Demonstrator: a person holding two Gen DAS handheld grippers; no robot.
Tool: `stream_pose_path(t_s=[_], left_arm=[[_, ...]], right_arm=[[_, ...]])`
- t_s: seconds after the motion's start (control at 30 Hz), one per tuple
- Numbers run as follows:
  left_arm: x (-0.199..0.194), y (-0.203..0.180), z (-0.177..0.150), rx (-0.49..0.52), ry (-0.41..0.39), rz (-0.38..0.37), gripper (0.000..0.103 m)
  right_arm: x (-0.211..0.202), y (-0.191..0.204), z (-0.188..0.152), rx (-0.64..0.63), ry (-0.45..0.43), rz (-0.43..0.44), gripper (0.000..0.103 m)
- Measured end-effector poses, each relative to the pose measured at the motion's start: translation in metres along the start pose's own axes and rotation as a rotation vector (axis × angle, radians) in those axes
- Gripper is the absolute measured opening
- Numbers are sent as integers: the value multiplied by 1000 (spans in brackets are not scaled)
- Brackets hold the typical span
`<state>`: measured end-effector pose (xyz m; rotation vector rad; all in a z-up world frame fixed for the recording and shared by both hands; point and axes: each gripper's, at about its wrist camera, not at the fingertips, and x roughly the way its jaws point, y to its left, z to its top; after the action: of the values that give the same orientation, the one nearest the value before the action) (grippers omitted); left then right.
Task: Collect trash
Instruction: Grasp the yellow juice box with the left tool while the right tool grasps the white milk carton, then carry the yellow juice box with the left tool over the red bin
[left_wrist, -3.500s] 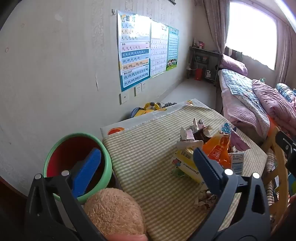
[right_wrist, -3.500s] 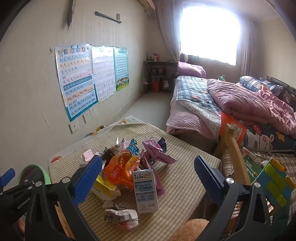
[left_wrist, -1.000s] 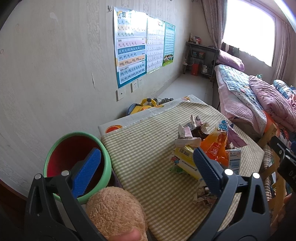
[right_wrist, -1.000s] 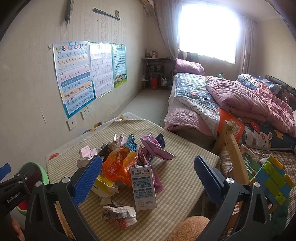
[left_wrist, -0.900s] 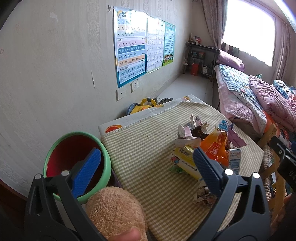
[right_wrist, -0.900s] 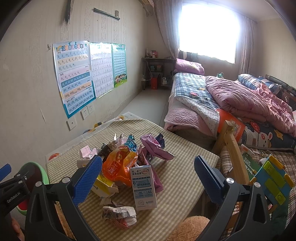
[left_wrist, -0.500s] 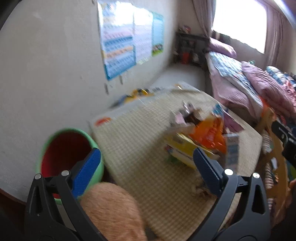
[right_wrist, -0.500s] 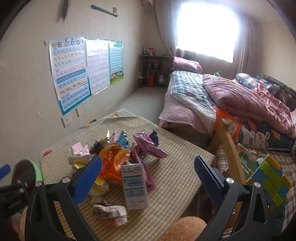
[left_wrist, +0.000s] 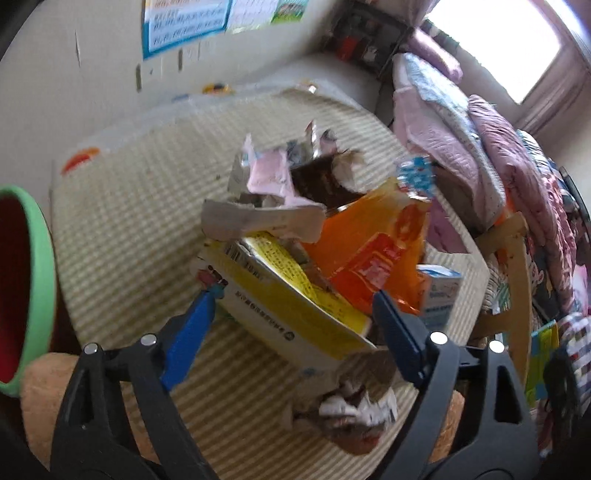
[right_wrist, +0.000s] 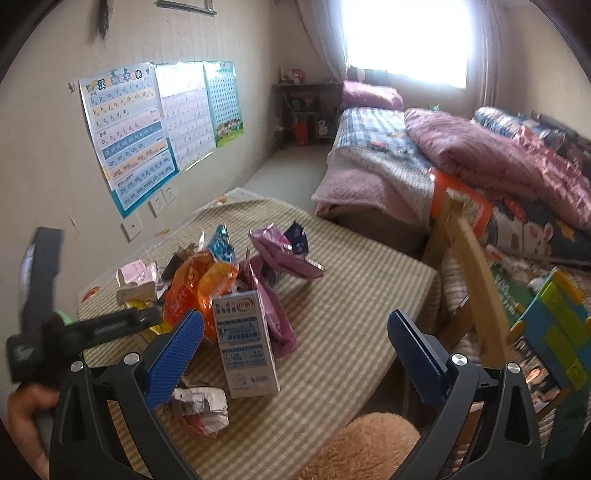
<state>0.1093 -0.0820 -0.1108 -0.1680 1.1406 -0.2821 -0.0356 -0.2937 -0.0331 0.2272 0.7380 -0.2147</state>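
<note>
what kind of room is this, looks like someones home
Most likely a bedroom in a home, perhaps a child's: a bed piled with pink quilts under the window, alphabet learning posters on the wall, and a low table with a striped green cloth bearing snack wrappers.

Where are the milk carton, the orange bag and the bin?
milk carton (right_wrist: 245, 343), right wrist view, on its printed front face.
orange bag (left_wrist: 373, 240), left wrist view, on its crinkled front.
bin (left_wrist: 42, 266), left wrist view, on its green rim.
</note>
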Motion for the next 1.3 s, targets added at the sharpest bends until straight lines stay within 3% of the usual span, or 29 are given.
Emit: stream_pose_path(t_s=[0.2,0.23,0.27,0.3,0.43,0.57,0.8,0.87,0.9,0.93,1.0,1.17,1.3], left_arm=[[23,13,-2,-68,77,-1,85],[26,14,-3,-72,80,-3,81],[27,16,-4,-80,84,-14,67],[28,16,-4,-83,88,-20,60],[19,19,-5,-75,73,-36,47],[-7,21,-15,-6,23,6,45],[-49,28,-22,102,-95,76,45],[-56,32,-21,104,-109,71,45],[-59,35,-20,102,-117,63,45],[-61,36,-20,100,-120,56,45],[-64,41,-20,89,-109,16,45],[-52,53,-19,-15,12,-189,45],[-63,52,-19,26,-38,-171,45]], right_arm=[[18,-8,-7,44,75,71,96],[21,-7,-9,45,87,82,96],[26,-5,-11,44,107,101,96],[29,-4,-13,42,120,111,96],[41,2,-19,41,186,167,96],[53,13,-21,17,220,187,87],[80,49,-26,-144,219,90,79],[92,52,-28,-157,241,66,70],[97,51,-30,-151,262,64,53],[101,49,-29,-138,278,73,50],[95,46,-28,-125,262,79,50],[65,42,-19,-100,206,107,50],[41,45,-8,-75,173,136,50]])
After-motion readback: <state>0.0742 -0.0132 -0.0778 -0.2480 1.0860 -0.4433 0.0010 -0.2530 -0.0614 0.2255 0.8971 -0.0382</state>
